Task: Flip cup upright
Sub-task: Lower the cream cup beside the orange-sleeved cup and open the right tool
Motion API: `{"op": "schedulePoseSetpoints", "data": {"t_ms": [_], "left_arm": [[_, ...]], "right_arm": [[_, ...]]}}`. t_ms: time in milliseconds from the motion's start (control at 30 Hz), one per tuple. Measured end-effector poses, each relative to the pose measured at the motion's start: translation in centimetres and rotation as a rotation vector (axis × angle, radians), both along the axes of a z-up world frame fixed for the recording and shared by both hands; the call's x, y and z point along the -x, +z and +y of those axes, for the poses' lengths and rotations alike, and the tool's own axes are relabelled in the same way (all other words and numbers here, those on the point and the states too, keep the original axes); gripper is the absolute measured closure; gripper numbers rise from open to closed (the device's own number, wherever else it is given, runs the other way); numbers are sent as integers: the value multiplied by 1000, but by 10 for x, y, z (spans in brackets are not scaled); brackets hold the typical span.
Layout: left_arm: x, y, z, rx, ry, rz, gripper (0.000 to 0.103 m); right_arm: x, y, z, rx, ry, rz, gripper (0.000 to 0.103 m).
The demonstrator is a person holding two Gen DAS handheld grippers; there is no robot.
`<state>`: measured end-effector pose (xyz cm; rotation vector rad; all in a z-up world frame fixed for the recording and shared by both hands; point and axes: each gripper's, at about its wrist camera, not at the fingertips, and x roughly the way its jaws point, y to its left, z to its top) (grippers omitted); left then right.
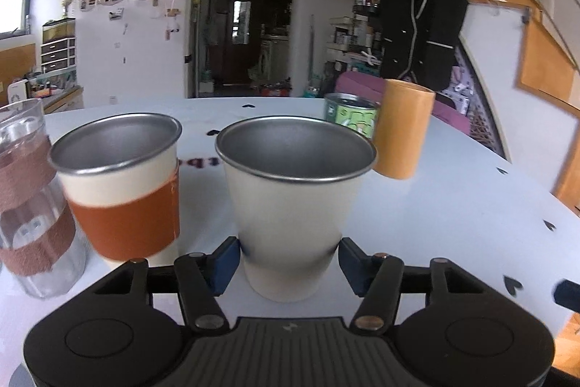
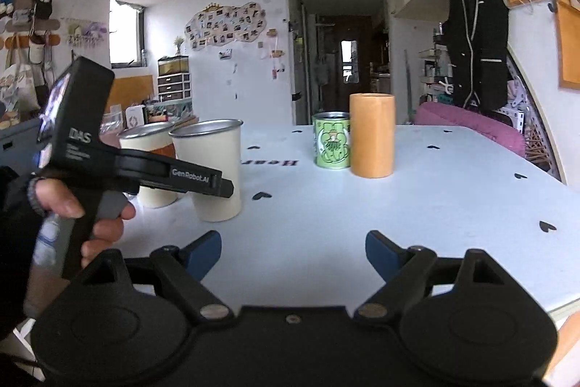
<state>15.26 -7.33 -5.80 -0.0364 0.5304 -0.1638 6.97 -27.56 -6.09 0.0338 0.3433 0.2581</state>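
While your left gripper [image 1: 288,263] looks out over the white tabletop with black hearts [image 1: 453,205], the plain cream metal-lined cup [image 1: 293,202] stands between its blue pads, mouth up. The jaws sit just beside the cup's lower wall; motion blur makes it hard to say whether they touch, but they read as released, a stance that suits letting go of a cup just set down. To its left stand a cream cup with an orange-brown sleeve [image 1: 123,184] and a clear glass jar with a brown band [image 1: 29,202]; behind, a green printed tin [image 1: 349,113] and an orange cylinder [image 1: 404,129].

From your right gripper [image 2: 293,251], spread wide over bare table and holding nothing, the cream cup appears upright near the table's left side, your left hand [image 2: 90,216] on the tool's trigger. Judged from this, the flip looks complete; withdraw straight back to avoid tipping it.
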Motion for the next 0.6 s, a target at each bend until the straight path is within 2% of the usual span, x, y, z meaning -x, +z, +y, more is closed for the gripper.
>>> {"op": "schedulePoseSetpoints", "data": {"t_ms": [300,433,533,600], "left_arm": [[-21,-4,0,3,47,-4,46],[-20,-4,7,46,40,15,46],[-9,3,16,75,46,9,43],[4,12,21,91,36,-6,35]], "right_arm": [[-4,3,-2,-16,-17,-3,16],[-6,6,-1,-29,-22,-8,16],[-4,13,1,-31,-29,-21,16],[-4,20,3,-35,-31,-30,16]]}}
